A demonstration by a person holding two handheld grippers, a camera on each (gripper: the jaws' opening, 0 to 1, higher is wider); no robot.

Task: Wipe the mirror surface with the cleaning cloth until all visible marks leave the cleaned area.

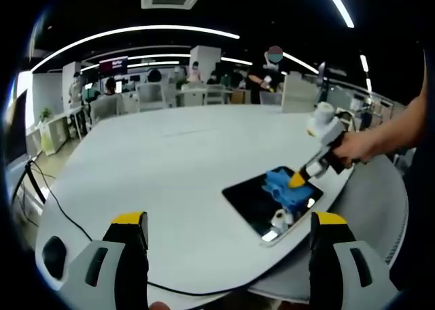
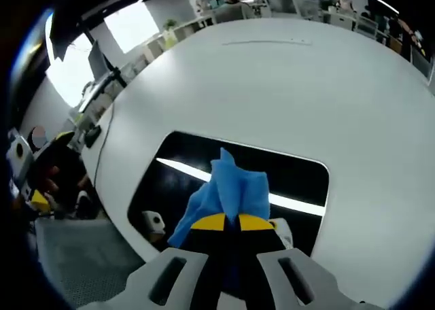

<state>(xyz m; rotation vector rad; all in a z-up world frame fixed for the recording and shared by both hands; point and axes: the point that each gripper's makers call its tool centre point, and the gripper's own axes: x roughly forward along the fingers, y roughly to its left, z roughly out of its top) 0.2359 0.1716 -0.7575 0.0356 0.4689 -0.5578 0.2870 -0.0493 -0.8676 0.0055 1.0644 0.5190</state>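
Right now the wiping step is being done. The blue cleaning cloth (image 2: 228, 191) is pinched tight between the fingers of the right gripper (image 2: 231, 223), and it is pressed down on the dark mirror (image 2: 292, 177). The mirror is laid flat on the big white counter (image 2: 285, 85), close to the curved near edge. In the left gripper view, the right gripper (image 1: 299, 181) is seen held by a hand (image 1: 357, 147), with the cloth (image 1: 285, 187) bunched near the middle of the mirror (image 1: 248, 201). The left gripper (image 1: 228, 228) is held up off the counter, and its fingers are spread wide with nothing between them. Marks on the glass are too small to be told apart from the bright light stripes that are reflected in it, so how clean it is cannot be judged. Next, the cloth probably needs to be slid across the parts of the glass that are not covered, with a soft, flat push. Care is likely needed near the mirror's rim, since the counter edge is just beside it. Lots of bare counter is left on the far side, so room for long strokes is found there.
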